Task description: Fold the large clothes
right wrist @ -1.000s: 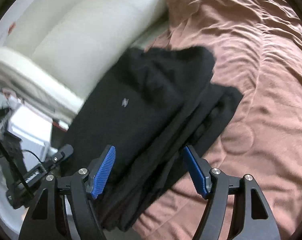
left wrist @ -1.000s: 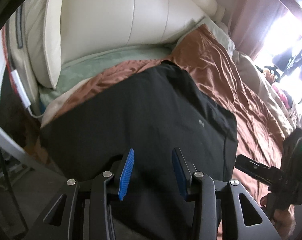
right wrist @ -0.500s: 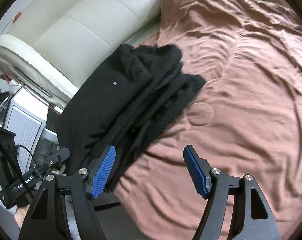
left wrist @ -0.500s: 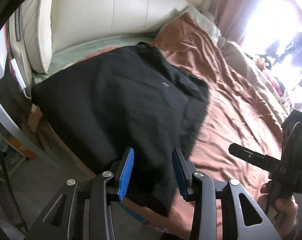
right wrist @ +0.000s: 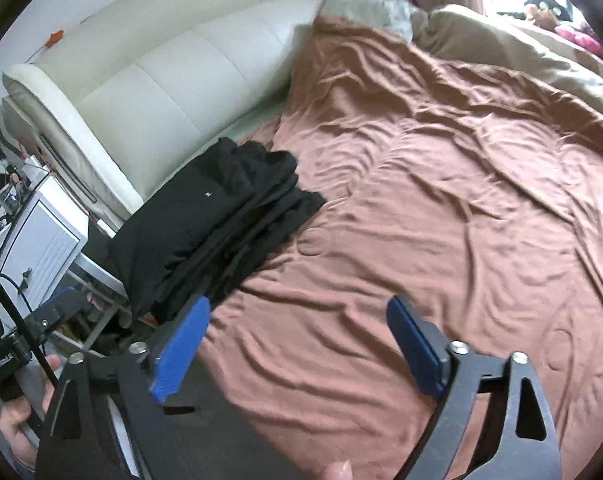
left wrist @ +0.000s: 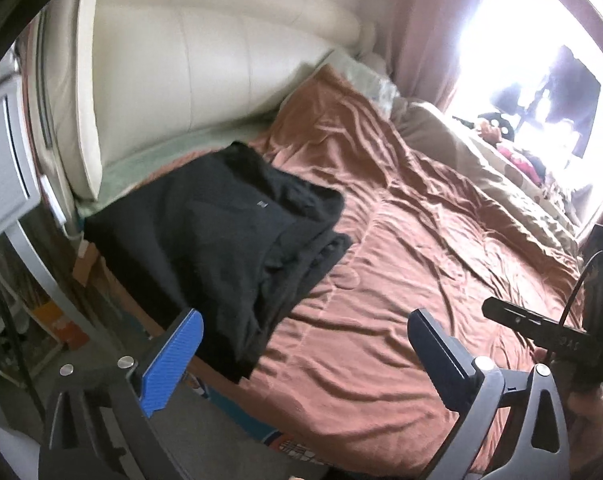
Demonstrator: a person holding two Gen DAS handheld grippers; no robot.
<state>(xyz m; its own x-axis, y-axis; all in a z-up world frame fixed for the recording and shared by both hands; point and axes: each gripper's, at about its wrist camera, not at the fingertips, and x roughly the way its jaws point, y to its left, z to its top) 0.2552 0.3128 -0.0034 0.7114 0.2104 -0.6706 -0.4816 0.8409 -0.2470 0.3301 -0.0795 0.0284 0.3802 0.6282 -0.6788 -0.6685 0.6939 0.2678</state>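
A folded black garment (left wrist: 221,232) with a small white logo lies in a stack at the near left corner of the bed, close to the headboard; it also shows in the right wrist view (right wrist: 217,220). My left gripper (left wrist: 305,318) hangs above the bed's front edge, its jaws opening wide with nothing between them. My right gripper (right wrist: 299,312) is likewise drawn back from the stack, its jaws opening and empty. The right gripper's body (left wrist: 541,328) shows at the right edge of the left wrist view.
A wrinkled brown sheet (right wrist: 441,200) covers the bed. A cream padded headboard (left wrist: 205,56) stands behind the stack. A beige duvet (right wrist: 521,52) and a pillow (right wrist: 369,12) lie at the far side by a bright window. A white cabinet (right wrist: 41,236) stands left of the bed.
Both grippers have pulled back and up from the black stack, which now looks smaller and lies free on the bed. Both sets of jaws have spread wider.
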